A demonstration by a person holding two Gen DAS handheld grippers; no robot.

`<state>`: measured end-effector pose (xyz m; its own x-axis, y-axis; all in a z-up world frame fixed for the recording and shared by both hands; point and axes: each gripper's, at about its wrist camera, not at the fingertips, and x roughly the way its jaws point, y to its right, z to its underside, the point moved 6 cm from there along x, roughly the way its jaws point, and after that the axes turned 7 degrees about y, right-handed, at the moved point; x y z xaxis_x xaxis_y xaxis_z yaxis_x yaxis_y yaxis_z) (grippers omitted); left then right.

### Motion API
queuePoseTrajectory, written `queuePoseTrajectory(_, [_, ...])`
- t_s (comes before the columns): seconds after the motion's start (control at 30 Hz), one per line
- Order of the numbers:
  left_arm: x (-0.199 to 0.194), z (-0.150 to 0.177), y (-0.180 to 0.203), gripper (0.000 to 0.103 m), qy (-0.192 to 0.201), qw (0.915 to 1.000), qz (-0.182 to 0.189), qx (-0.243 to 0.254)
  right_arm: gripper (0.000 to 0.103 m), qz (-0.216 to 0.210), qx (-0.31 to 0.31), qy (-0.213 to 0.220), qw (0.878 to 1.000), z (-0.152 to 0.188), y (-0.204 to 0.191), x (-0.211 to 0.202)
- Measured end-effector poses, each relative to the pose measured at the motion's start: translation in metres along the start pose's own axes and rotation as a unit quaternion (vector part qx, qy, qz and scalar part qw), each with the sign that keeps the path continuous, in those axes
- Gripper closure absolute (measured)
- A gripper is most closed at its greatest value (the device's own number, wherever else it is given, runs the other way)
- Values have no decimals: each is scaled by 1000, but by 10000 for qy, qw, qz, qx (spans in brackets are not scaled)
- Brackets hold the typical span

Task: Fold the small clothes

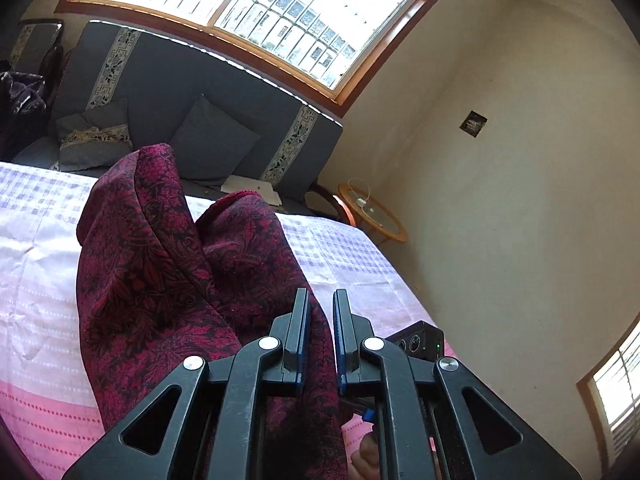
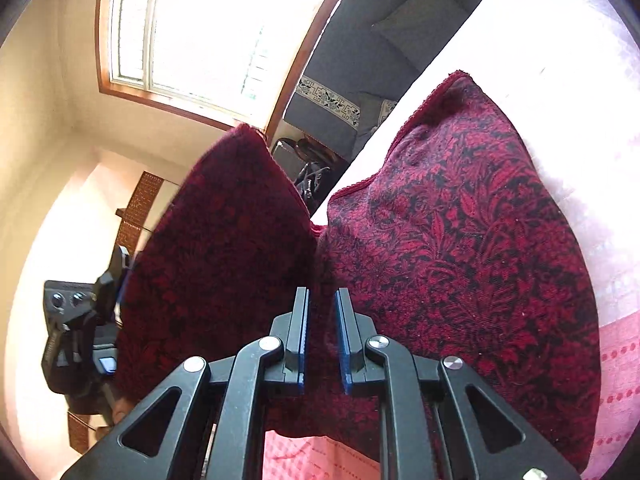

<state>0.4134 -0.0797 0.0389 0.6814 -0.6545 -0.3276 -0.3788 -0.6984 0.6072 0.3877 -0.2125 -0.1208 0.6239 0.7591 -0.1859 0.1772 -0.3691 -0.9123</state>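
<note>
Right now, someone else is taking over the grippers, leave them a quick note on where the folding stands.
Left gripper: shut on the red patterned cloth, fabric pinched between its fingers.
Right gripper: fingers close together with the same cloth between them; firm grip not certain.
Cloth: partly lifted off the pink-and-white bedspread, draped in two raised lobes, the rest trailing on the bed.
Done: edge picked up with both grippers.
Left: lay it flat, fold it over, smooth and release.
</note>
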Motion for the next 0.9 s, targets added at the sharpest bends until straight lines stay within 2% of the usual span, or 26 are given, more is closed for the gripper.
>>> queuePoseTrajectory(0.07, [0,0,-14,93,-41,9987,326,-391,65,-230,190,15,9996,-5,-9,1])
queuePoseTrajectory(0.13, [1,4,-15,93,-62,9989,396,-252,59,-257,134,-40,9996,-11,-25,4])
queuePoseTrajectory(0.23, [0,14,-3,93,-71,9974,717,0,54,-103,-145,-378,9991,-22,-47,19])
queuePoseTrajectory(0.27, [-3,18,2,93,-44,9969,785,72,54,134,-239,-447,9986,-26,-50,22])
queuePoseTrajectory(0.3, [-9,21,6,93,-13,9966,808,178,54,360,-362,-419,9978,-30,-53,22])
queuePoseTrajectory(0.4, [-37,19,13,91,201,9960,777,396,54,623,-862,-469,9932,-31,-65,17])
queuePoseTrajectory(0.47, [-62,11,4,87,383,9967,660,293,53,697,-1047,-508,9908,-23,-65,11])
queuePoseTrajectory(0.57, [-109,-1,-36,80,719,9960,408,-341,53,716,-957,-633,9908,-8,-55,9])
queuePoseTrajectory(0.6, [-127,-5,-54,78,858,9942,323,-561,53,682,-892,-684,9913,-4,-50,12])
queuePoseTrajectory(0.67, [-159,-11,-92,68,1043,9901,108,-938,53,706,-820,-733,9914,1,-45,19])
queuePoseTrajectory(0.77, [-198,-17,-151,53,1324,9806,-428,-1384,53,681,-838,-895,9901,15,-46,35])
queuePoseTrajectory(0.83, [-211,-18,-195,49,1271,9753,-1014,-1494,53,649,-942,-1074,9876,30,-51,48])
queuePoseTrajectory(0.9, [-207,-14,-232,47,896,9748,-1231,-1634,53,612,-1113,-1246,9840,45,-57,58])
